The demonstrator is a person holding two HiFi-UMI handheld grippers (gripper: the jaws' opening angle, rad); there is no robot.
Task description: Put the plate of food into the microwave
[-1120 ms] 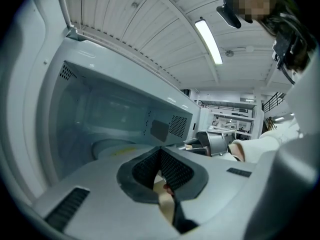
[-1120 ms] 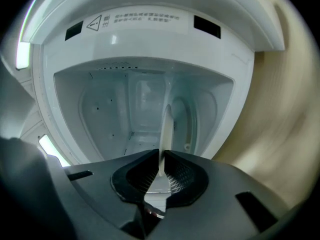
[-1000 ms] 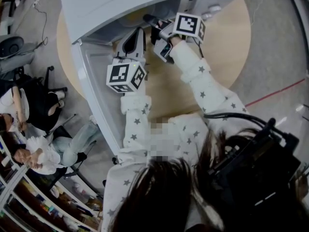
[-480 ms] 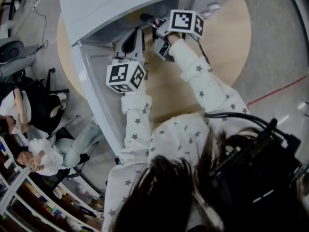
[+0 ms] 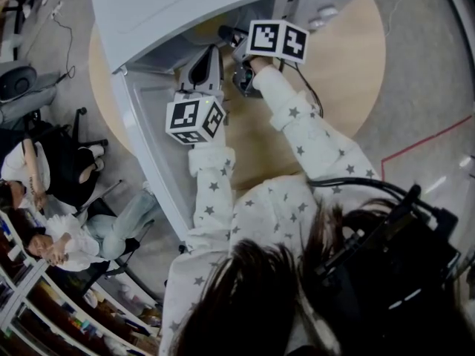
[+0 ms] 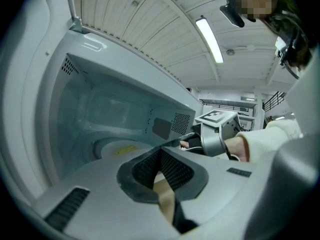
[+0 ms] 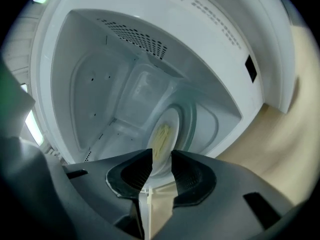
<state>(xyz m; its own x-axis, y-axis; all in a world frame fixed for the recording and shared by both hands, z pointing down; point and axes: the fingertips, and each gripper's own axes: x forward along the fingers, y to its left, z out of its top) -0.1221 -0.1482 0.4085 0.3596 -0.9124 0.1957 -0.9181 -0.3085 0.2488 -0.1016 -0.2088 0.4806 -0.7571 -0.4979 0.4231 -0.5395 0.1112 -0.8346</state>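
Inside the microwave (image 7: 100, 89), the plate of food (image 7: 164, 133) lies flat.

The microwave (image 5: 185, 6) and plate (image 7: 173, 120) are white, the food (image 7: 161, 136) yellow, the sleeves (image 5: 315, 136) white with grey stars.

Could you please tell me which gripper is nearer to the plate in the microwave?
Right. The right gripper, jaws apart, is right at the plate's rim; the left gripper, jaws together, sits farther back, with the plate ahead to its left.
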